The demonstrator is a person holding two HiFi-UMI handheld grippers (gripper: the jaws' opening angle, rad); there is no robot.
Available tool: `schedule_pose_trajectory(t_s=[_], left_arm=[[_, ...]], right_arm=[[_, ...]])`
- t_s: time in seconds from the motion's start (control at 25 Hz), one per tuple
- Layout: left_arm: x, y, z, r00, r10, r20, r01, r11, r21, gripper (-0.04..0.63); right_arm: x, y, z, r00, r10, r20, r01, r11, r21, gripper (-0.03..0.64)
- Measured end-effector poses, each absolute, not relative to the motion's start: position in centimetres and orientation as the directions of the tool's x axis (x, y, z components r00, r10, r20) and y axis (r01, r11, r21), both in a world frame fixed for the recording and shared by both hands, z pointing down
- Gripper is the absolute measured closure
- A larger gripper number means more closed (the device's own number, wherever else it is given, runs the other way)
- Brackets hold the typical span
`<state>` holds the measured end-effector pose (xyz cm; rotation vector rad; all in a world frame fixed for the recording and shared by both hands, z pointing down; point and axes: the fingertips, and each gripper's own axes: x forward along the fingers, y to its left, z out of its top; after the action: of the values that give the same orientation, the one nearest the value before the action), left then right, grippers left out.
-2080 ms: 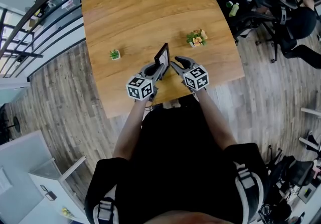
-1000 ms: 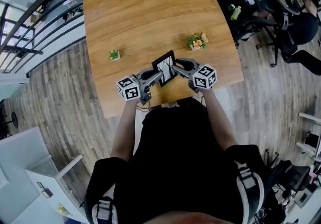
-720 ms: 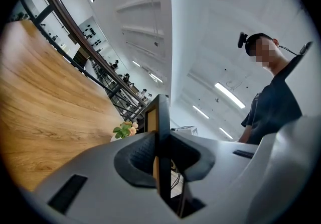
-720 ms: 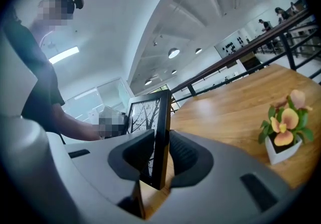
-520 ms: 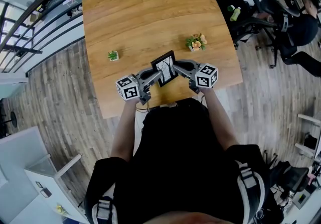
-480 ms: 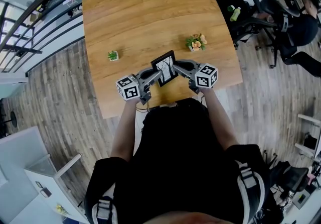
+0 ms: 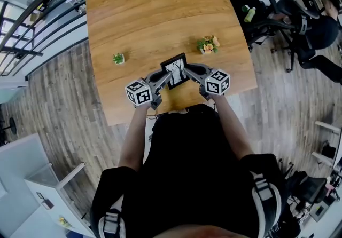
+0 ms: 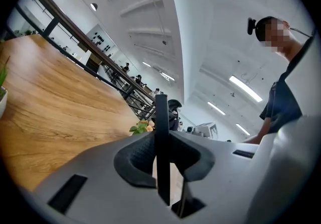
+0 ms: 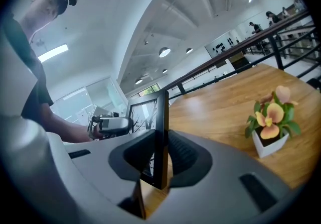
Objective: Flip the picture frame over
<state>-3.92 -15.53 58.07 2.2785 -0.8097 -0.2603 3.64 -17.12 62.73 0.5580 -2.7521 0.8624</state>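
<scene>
Inside the left claw (image 8: pixel 161 156) and the right claw (image 9: pixel 161 153), whose jaws have just been closing, we pinch opposite edges of the picture frame (image 7: pixel 174 70), probably stiff, light and fragile.

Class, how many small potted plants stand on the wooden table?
2. A green plant left of the picture frame; a flowering plant right of it. None seems hidden.

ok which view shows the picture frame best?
Head view: the whole picture frame faces the camera, small but complete. Right gripper view shows its face at a slant, partly behind the jaws; left gripper view shows only its thin edge.
</scene>
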Motion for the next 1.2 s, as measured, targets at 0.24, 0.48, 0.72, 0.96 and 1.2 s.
schedule_pose_trajectory(t_s=[0.24,0.48,0.72,0.96,1.2], left_arm=[[-4.2,-16.7,60.1,0.724,-0.673,0.151,-0.575,-0.468,0.671,0.514],[-3.8,-17.2,61.5,0.685,-0.692,0.23,-0.634,-0.41,0.655,0.512],[-3.7,-17.2,63.3,0.652,-0.698,0.298,-0.676,-0.357,0.644,0.503],[-4.3,-17.1,65.0,0.624,-0.7,0.347,-0.707,-0.317,0.632,0.492],[-5.3,-17.1,67.0,0.605,-0.687,0.404,-0.742,-0.302,0.598,0.479]], right_arm=[[3.8,-17.3,64.2,-0.87,-0.338,0.36,-0.484,0.725,-0.49,0.528],[4.3,-17.3,65.4,-0.828,-0.39,0.403,-0.554,0.679,-0.482,0.529],[4.5,-16.9,67.0,-0.793,-0.42,0.441,-0.605,0.633,-0.483,0.531],[4.0,-16.7,68.5,-0.773,-0.43,0.467,-0.63,0.61,-0.481,0.532],[3.1,-16.4,70.2,-0.753,-0.436,0.494,-0.653,0.589,-0.476,0.531]])
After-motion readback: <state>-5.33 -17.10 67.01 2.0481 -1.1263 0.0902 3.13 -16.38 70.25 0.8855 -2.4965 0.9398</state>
